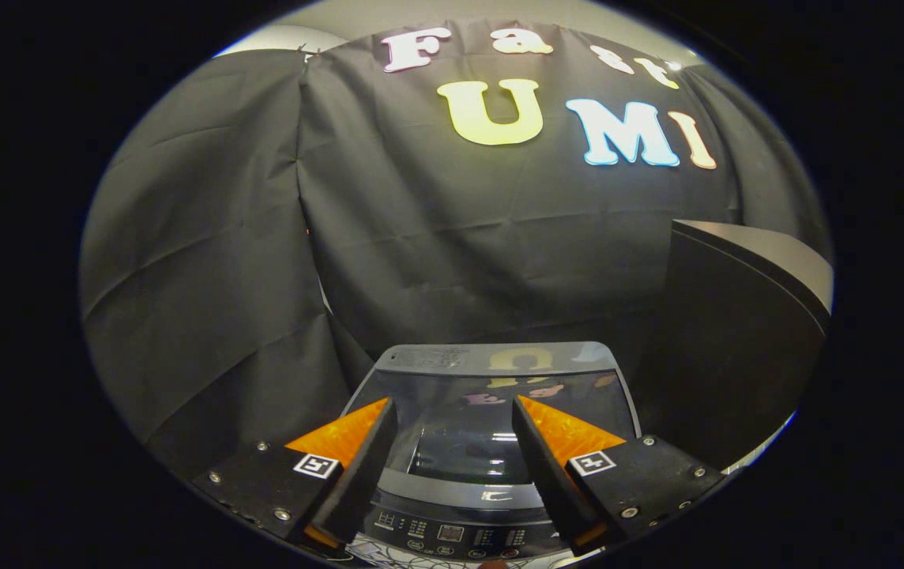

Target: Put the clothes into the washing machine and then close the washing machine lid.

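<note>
2 fingers of your gripper stand apart, holding nothing, above the washer at 12 o'clock; its lid looks shut, so you likely hover to open it.

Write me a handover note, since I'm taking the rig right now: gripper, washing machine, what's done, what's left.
Hand-held gripper: open, fingers apart, holding nothing, above the washing machine's front.
Washing machine: just ahead of and below the fingers, against the black cloth wall. Its glossy lid lies flat, so it looks closed; the control panel sits between the fingers at the near edge.
A dark cabinet-like unit stands to the machine's right.
Done: cannot tell whether the clothes are already inside; I see none outside the machine.
Left: if the clothes are not in, find them, open the lid, load and close it.
</note>
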Available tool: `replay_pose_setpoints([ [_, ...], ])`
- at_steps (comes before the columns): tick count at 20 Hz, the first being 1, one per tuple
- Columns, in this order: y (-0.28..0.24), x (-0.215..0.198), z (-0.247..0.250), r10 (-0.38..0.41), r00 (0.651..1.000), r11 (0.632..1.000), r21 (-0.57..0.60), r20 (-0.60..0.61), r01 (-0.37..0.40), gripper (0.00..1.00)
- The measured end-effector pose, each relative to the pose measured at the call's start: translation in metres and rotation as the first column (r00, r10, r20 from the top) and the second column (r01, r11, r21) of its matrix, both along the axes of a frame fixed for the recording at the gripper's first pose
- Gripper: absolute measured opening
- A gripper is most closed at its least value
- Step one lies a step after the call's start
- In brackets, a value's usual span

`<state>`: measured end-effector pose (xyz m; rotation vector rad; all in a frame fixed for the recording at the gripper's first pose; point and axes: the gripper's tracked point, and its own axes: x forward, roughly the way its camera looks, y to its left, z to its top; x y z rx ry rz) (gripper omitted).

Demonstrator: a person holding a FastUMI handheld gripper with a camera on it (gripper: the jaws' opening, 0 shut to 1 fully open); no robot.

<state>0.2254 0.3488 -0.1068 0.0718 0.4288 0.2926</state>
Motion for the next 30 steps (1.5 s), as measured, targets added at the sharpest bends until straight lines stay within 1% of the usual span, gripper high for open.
replay_pose_setpoints([
  [2, -0.009, -0.009, 0.019, 0.004, 0.999, 1.000, -0.010, 0.044, -0.004, 0.94],
  [5, -0.030, -0.023, 0.050, 0.002, 0.995, 1.000, -0.003, 0.095, -0.001, 0.94],
  [7, -0.045, -0.034, 0.078, 0.015, 0.989, 1.000, -0.006, 0.146, -0.014, 0.94],
  [9, -0.068, -0.044, 0.107, 0.018, 0.977, 1.000, -0.020, 0.211, -0.015, 0.94],
  [11, -0.091, -0.051, 0.121, 0.013, 0.971, 1.000, -0.016, 0.239, -0.010, 0.94],
  [13, -0.118, -0.062, 0.138, -0.011, 0.962, 1.000, 0.001, 0.271, 0.011, 0.94],
  [17, -0.171, -0.085, 0.151, -0.049, 0.952, 0.999, -0.002, 0.303, 0.052, 0.94],
  [22, -0.236, -0.117, 0.171, -0.114, 0.929, 0.993, 0.000, 0.353, 0.122, 0.94],
  [28, -0.286, -0.151, 0.190, -0.151, 0.904, 0.985, -0.011, 0.399, 0.170, 0.94],
  [30, -0.298, -0.158, 0.191, -0.165, 0.903, 0.984, 0.000, 0.397, 0.180, 0.94],
])
